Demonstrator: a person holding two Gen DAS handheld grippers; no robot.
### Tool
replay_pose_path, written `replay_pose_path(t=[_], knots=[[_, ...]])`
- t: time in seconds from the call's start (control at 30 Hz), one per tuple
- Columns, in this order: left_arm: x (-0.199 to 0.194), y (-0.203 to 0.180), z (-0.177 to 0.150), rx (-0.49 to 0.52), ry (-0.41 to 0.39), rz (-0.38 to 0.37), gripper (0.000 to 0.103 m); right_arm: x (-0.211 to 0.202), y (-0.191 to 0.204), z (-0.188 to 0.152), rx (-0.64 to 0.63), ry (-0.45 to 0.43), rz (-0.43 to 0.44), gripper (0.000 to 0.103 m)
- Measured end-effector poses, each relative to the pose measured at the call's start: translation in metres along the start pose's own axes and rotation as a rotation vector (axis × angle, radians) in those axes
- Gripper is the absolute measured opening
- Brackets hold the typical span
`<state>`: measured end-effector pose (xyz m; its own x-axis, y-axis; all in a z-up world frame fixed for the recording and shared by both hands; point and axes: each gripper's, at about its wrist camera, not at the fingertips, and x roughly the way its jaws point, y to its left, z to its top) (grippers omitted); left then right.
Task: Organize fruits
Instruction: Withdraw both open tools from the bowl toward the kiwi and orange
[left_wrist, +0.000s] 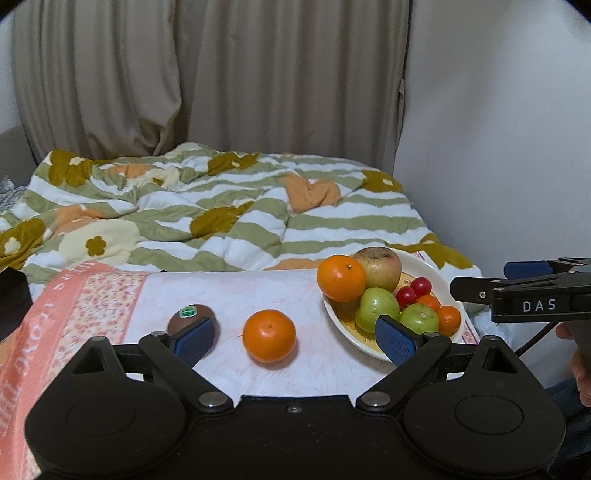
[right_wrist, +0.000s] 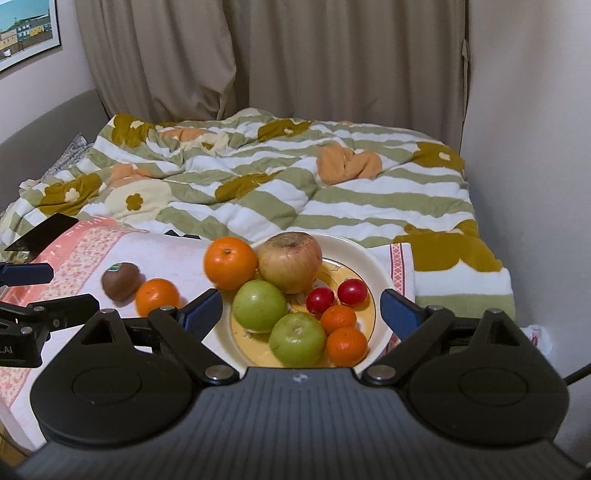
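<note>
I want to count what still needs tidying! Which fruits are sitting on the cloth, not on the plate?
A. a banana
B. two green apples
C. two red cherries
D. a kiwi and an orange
D: the kiwi and one orange lie on the cloth, left of the plate.

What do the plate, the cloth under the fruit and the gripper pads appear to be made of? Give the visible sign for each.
Plate: probably glazed ceramic; glossy cream rim, painted yellow centre.
Cloth: woven fabric, matte; printed floral border, drapes over the edge.
Gripper pads: likely rubber or soft plastic; blue, finely ribbed surface, set on black arms.
</note>
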<state>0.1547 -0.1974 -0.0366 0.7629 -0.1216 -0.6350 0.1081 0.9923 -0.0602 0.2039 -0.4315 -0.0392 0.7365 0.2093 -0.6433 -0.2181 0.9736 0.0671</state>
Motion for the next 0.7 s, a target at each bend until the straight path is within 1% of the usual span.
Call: replay_pose_path(t=[0.2, 0.37, 0.57, 0.7], knots=[[-0.033, 0.013, -0.011, 0.003, -0.03, 0.049, 0.098, -0.029, 0.019, -0.006, -0.004, -0.013, 0.024, 0.103], [-0.048, 0.038, -0.016, 0.028, -0.048, 0.089, 0.102, -0.041, 0.04, -0.01, -0.01, -0.011, 0.034, 0.103], [-0.044, 0.081, -0.015, 0.059, -0.033, 0.086, 0.102, -0.04, 0.071, -0.013, -0.003, 0.001, 0.011, 0.103], [-0.031, 0.112, -0.01, 0.073, 0.004, 0.05, 0.102, -0.028, 0.094, -0.014, 0.029, 0.019, -0.027, 0.103]])
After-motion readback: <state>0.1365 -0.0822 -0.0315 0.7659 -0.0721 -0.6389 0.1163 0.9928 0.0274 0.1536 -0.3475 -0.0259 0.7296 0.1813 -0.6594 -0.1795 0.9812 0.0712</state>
